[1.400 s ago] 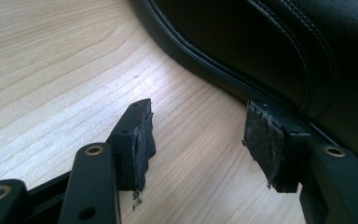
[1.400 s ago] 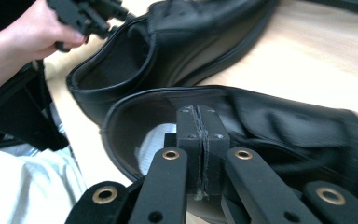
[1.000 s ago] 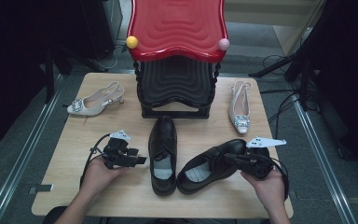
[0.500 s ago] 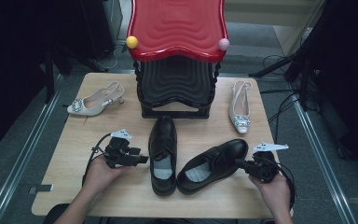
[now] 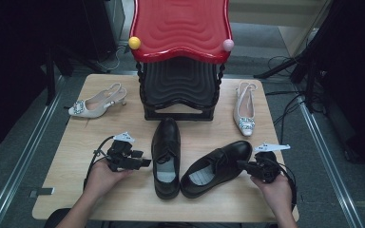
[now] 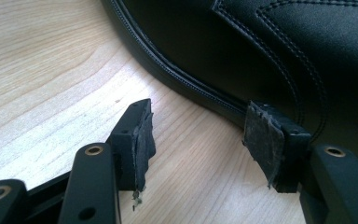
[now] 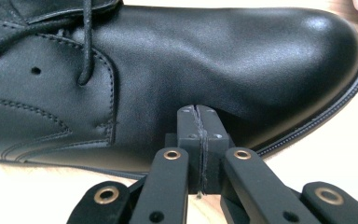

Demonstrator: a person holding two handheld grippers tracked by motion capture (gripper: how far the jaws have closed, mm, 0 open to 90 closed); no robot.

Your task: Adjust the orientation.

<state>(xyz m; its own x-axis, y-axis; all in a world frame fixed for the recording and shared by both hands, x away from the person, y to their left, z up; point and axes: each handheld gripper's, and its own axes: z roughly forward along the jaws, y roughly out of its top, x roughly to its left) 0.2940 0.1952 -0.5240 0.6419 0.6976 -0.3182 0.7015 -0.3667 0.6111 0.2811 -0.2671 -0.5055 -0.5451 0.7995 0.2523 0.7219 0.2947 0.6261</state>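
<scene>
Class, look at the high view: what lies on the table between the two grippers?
Two black dress shoes: an upright shoe by the left gripper, a slanted shoe at the right gripper.

Left hand-held gripper (image 5: 140, 163): black body, grey three-cornered plate on top, black cable looping behind. Its jaws are black bars with brass-ringed holes; the dark rubber pads (image 6: 142, 142) are worn and frayed at the edges. Right hand-held gripper (image 5: 244, 165): same black build, grey plate, black cable; brass-ringed holes on the links, square pad blocks (image 7: 198, 123). Forearms bare, no sleeves seen.
</scene>
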